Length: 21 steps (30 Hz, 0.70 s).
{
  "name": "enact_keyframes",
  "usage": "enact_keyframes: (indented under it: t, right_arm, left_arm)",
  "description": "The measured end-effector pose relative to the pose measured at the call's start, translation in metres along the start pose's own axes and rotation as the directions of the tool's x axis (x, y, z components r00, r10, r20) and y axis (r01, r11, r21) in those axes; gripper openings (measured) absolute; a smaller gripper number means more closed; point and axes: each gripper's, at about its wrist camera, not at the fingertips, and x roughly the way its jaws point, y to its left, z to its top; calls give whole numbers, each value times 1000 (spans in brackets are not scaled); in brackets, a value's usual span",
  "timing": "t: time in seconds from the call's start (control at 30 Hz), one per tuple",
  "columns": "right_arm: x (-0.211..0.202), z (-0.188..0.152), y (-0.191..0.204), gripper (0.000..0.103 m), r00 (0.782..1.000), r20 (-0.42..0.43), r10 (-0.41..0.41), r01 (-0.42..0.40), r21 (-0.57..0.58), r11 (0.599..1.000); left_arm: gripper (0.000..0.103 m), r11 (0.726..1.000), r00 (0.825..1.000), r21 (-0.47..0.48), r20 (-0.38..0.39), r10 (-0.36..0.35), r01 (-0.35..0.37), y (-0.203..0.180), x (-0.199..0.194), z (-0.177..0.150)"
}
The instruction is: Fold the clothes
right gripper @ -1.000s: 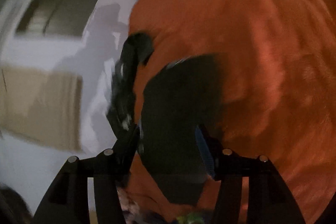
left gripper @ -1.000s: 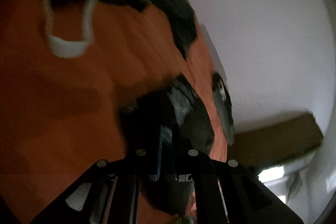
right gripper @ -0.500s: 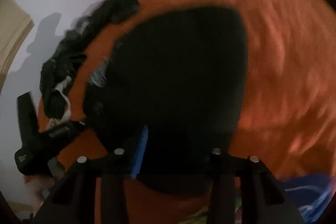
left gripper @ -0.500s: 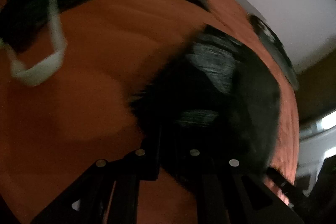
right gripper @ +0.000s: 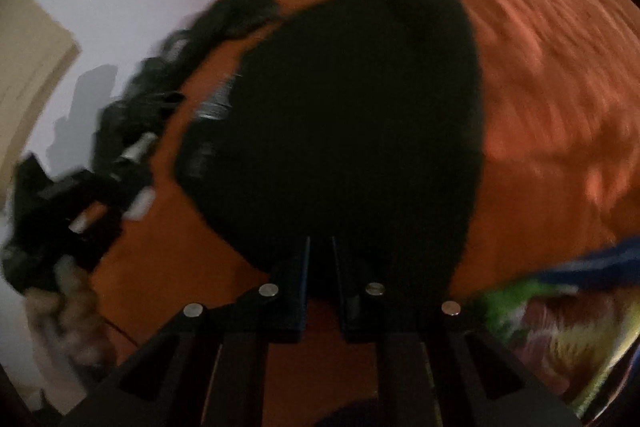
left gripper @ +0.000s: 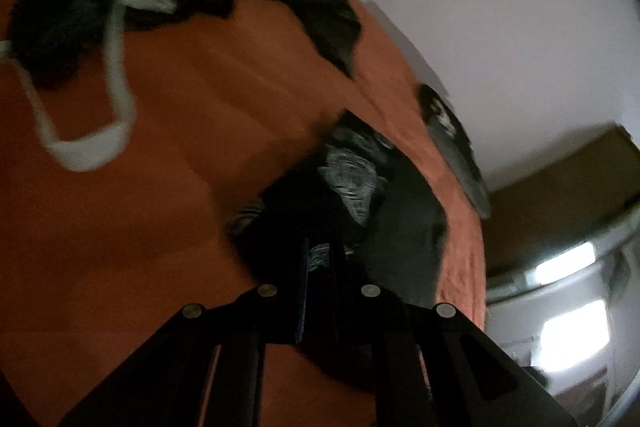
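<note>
A black garment with a grey print lies on the orange bedsheet. In the right wrist view the black garment spreads wide over the orange sheet. My left gripper is shut on the garment's edge, with cloth between its fingers. My right gripper is shut on the near edge of the garment. The left gripper and the hand holding it show at the left of the right wrist view.
A pile of dark clothes with a white cord lies at the far side of the bed. Another dark garment hangs at the bed's edge. Dark clothes line the bed's left edge. Colourful cloth lies at lower right. White wall behind.
My right gripper closed from open onto the garment's near edge. The garment now lies spread wider on the sheet. The left gripper swung back, still holding the cloth.
</note>
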Motion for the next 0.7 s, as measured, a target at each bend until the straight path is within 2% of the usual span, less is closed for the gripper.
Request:
enact_keyframes:
  t: [0.07,0.13,0.23,0.33,0.4,0.47,0.53,0.63,0.7]
  right_arm:
    - [5,-4,-14,7,999,2,49,-49,44,998]
    - [3,-4,-22,7,994,29,103,-105,80,991]
    - [-9,-6,-21,7,982,97,162,-167,48,985]
    - [-21,-5,-18,8,970,154,185,-190,14,982]
    - [-26,-4,-19,8,963,186,197,-201,4,980]
    - [-22,-5,-27,9,962,170,216,-225,34,974]
    - [-13,-8,-33,9,965,161,205,-218,68,974]
    - [-2,-11,-39,9,973,150,178,-195,105,975]
    - [-3,-11,-39,9,980,136,147,-161,95,982]
  left_arm:
    - [11,999,998,41,-68,-13,16,-15,21,-7]
    - [11,995,997,101,-82,2,6,-32,32,-16]
    - [11,984,995,178,-100,-4,22,-53,40,-28]
    - [11,965,993,259,-117,0,30,-73,46,-37]
    - [11,929,990,369,-125,66,-15,-87,53,-46]
    - [11,910,981,412,-150,125,-53,-89,66,-52]
    - [11,914,964,392,-185,189,-104,-78,77,-54]
    - [11,970,966,215,-209,155,-109,-45,82,-53]
    - [11,991,971,109,-216,104,-82,-33,77,-47]
